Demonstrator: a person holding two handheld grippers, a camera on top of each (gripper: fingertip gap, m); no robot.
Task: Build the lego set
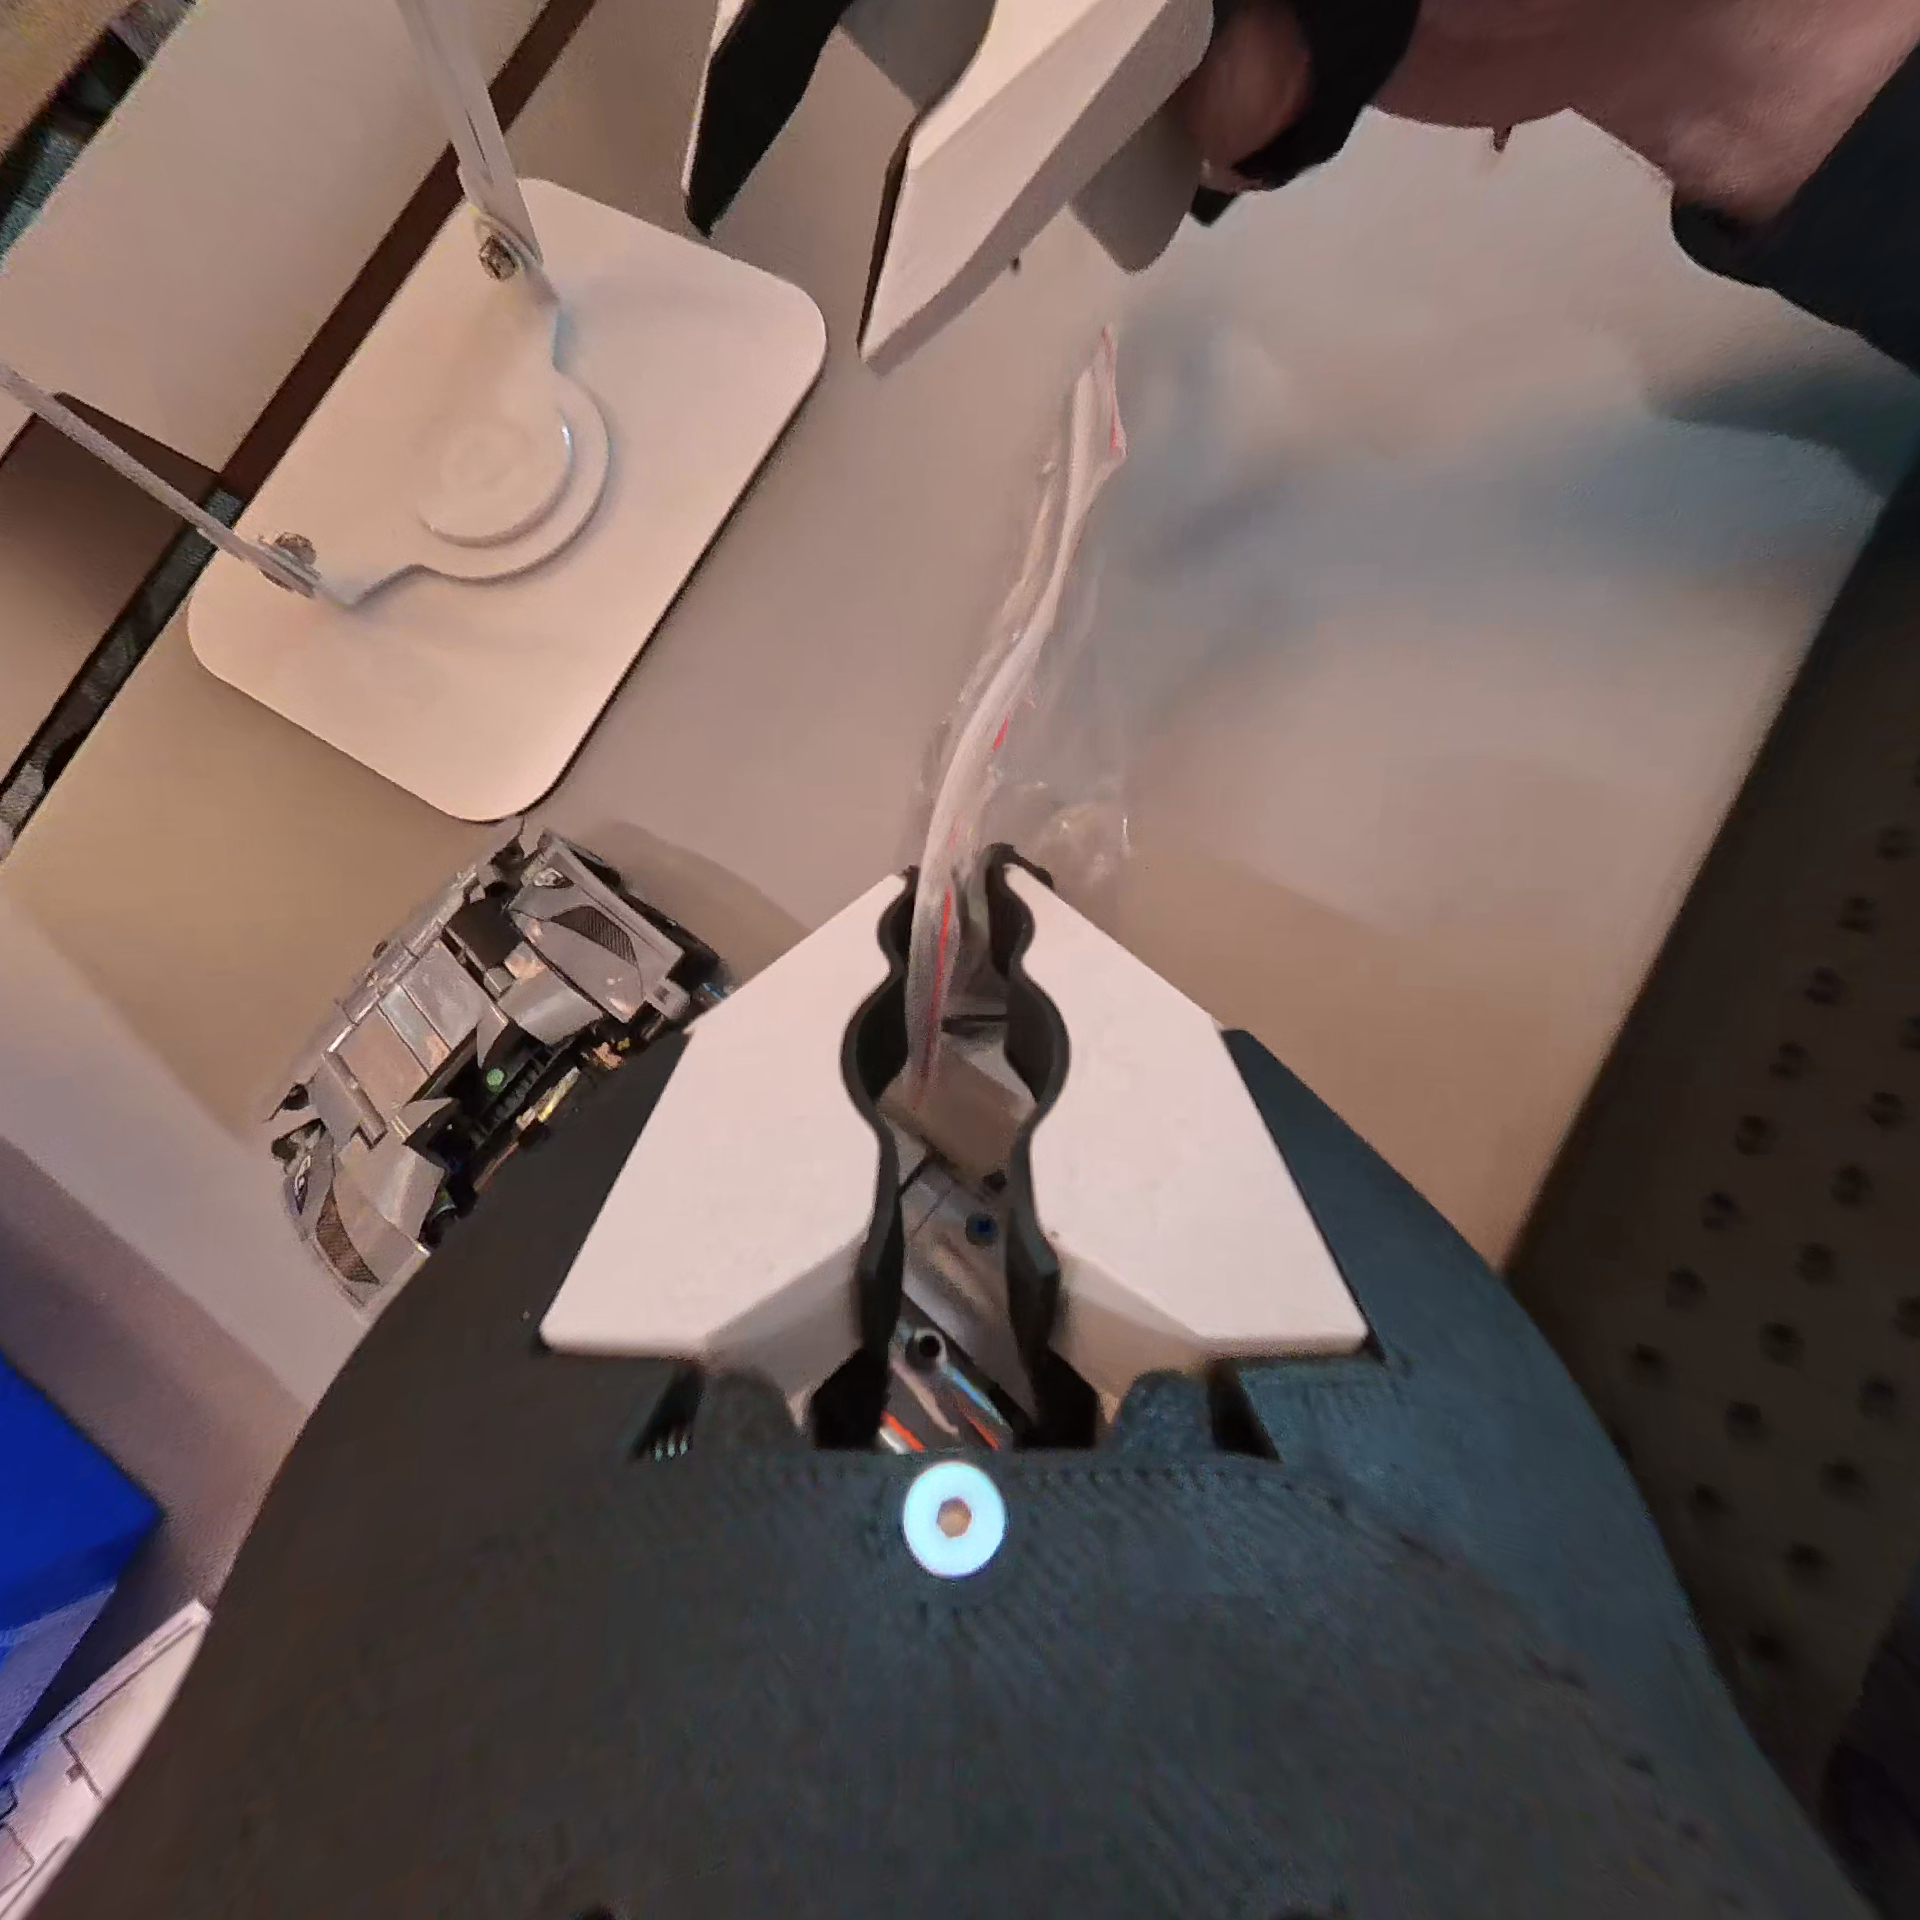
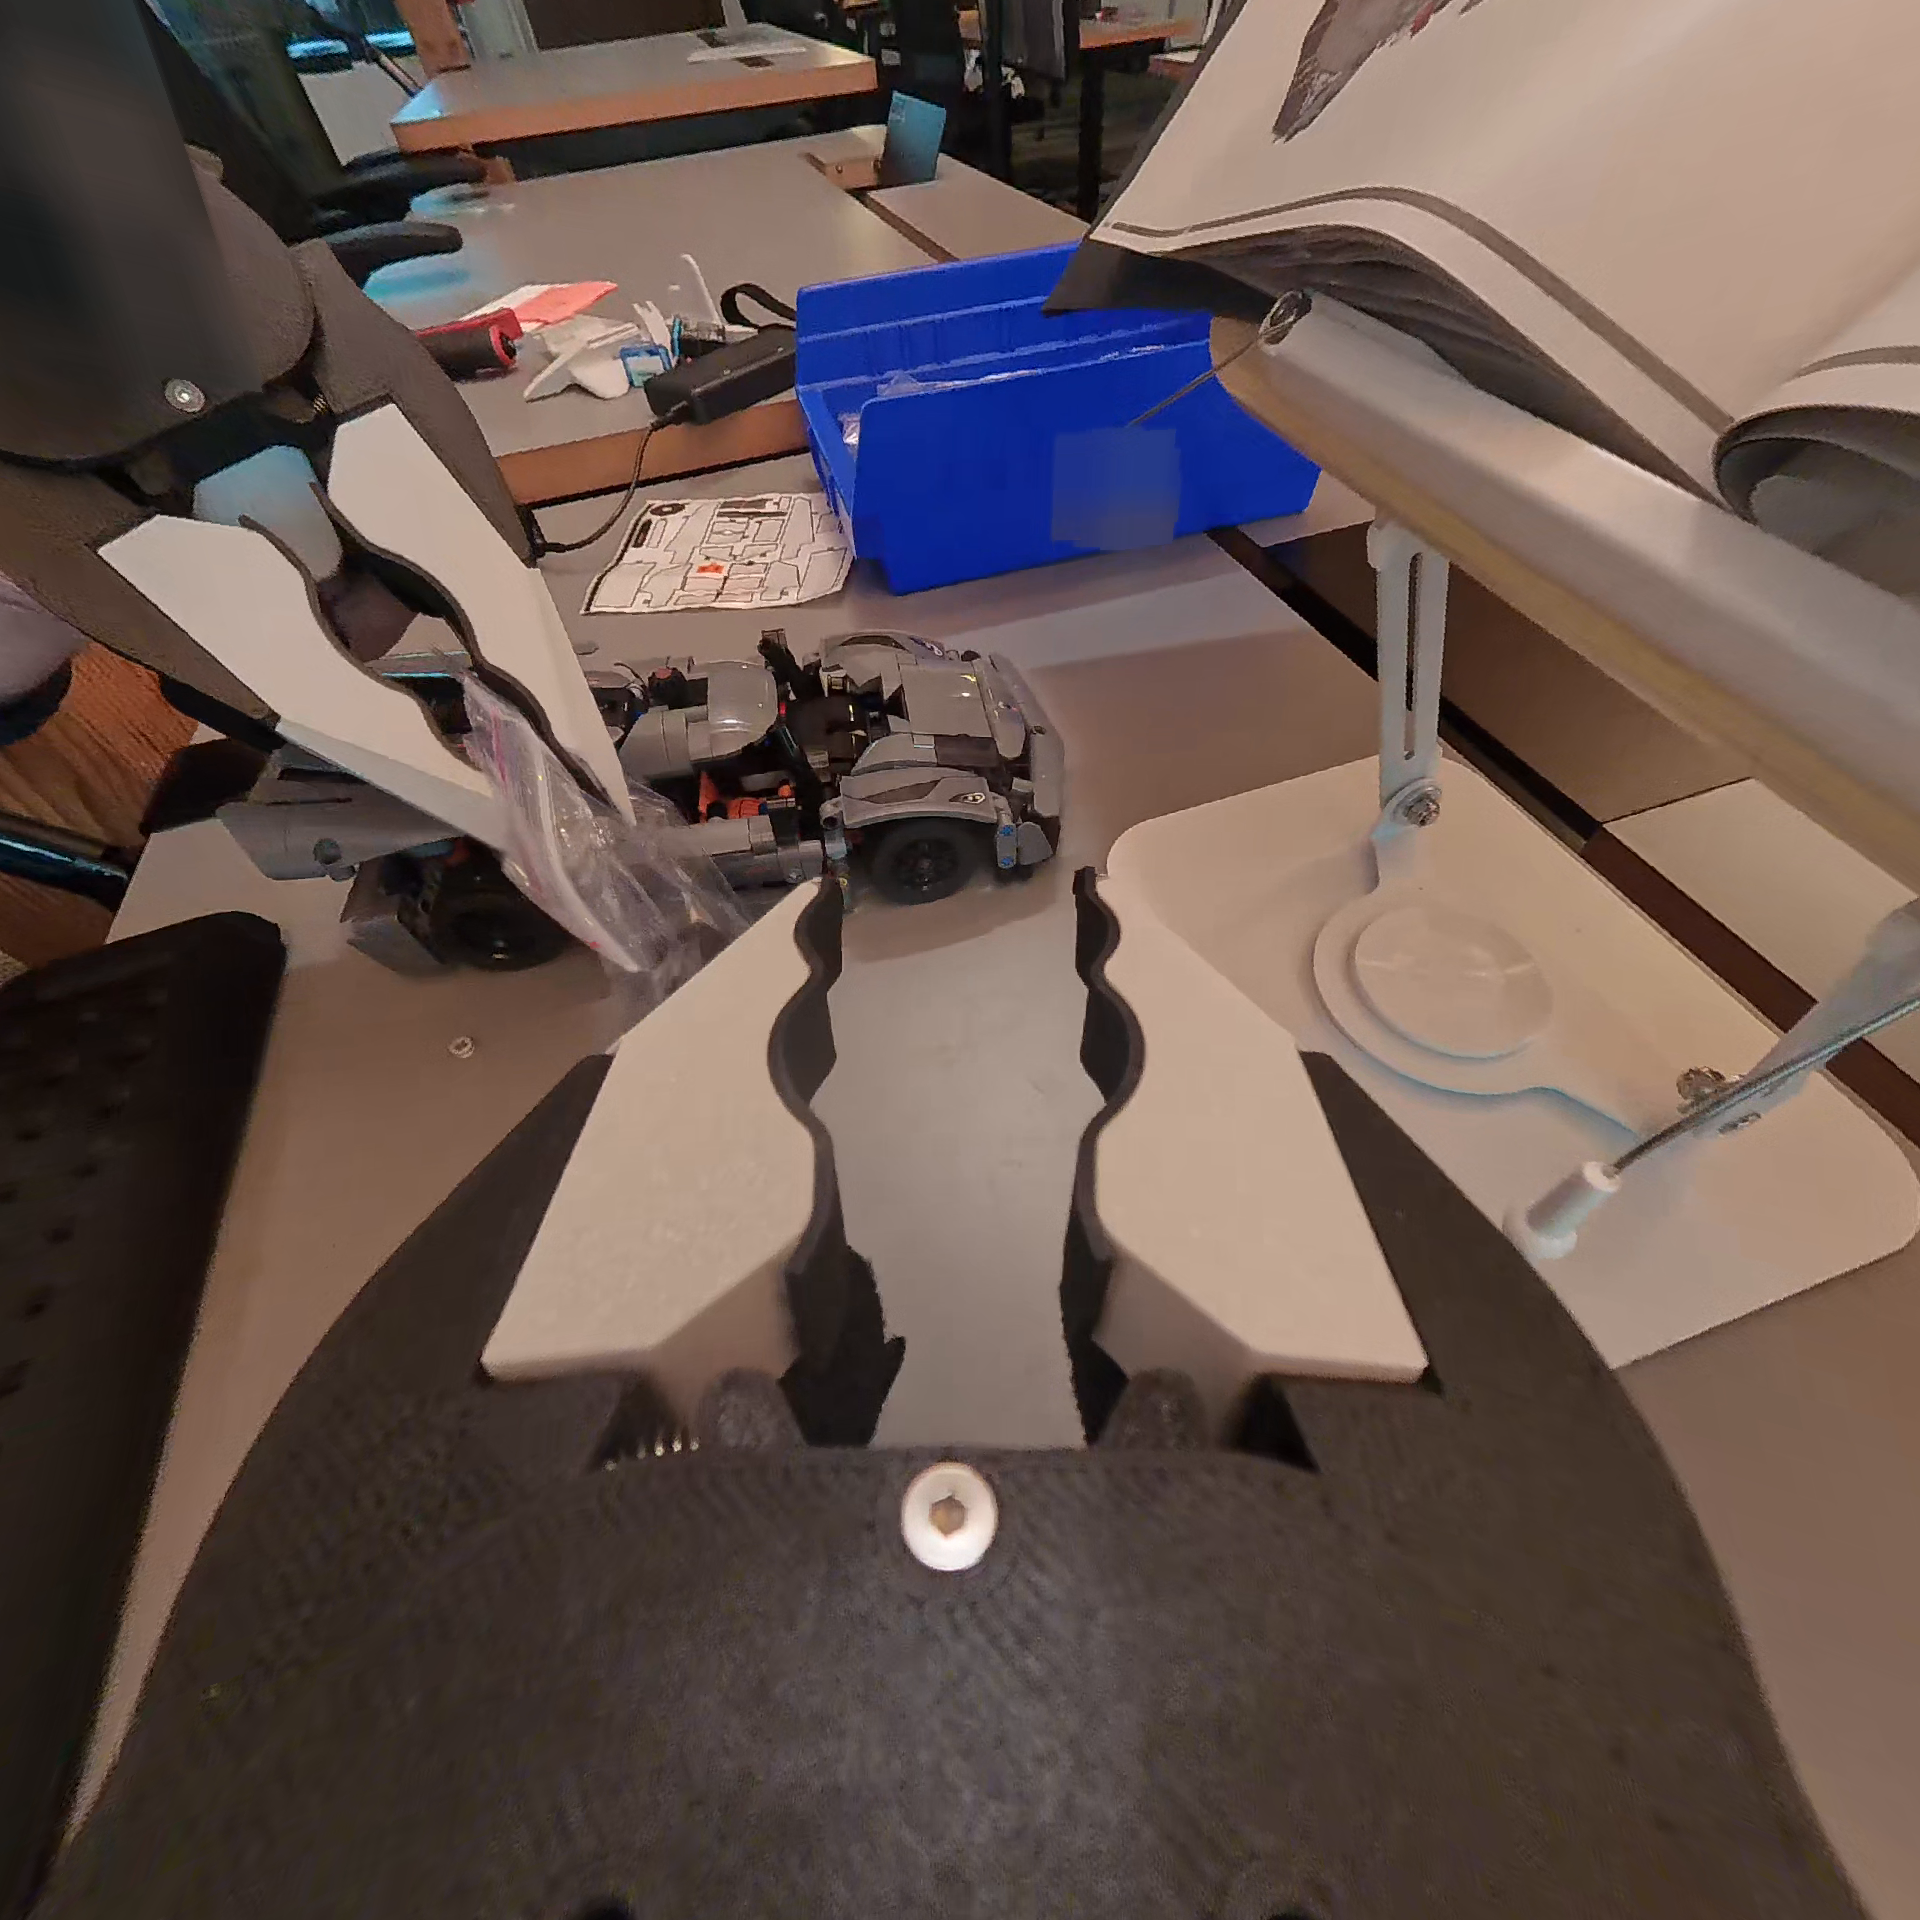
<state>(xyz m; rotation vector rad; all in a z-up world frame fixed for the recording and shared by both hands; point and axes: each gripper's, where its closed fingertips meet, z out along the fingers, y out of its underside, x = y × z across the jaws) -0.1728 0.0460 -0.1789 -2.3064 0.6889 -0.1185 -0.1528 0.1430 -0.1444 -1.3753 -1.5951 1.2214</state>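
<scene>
No legible writing anywhere; printed outlines only on the sticker sheet (image 2: 717, 551) beside the blue bin (image 2: 1049, 457); small emblem, too small to make out, on the grey lego car (image 2: 894, 748)

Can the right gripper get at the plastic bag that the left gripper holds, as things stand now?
Probably yes. The right gripper is open and empty, and the plastic bag hangs free from the left gripper, just ahead to its left, with nothing between.

An open-plan office or lab: rows of long worktops (image 2: 665, 223) run back, office chairs (image 2: 384, 187) tucked in, a blue parts bin (image 2: 1039, 457) nearby.
</scene>
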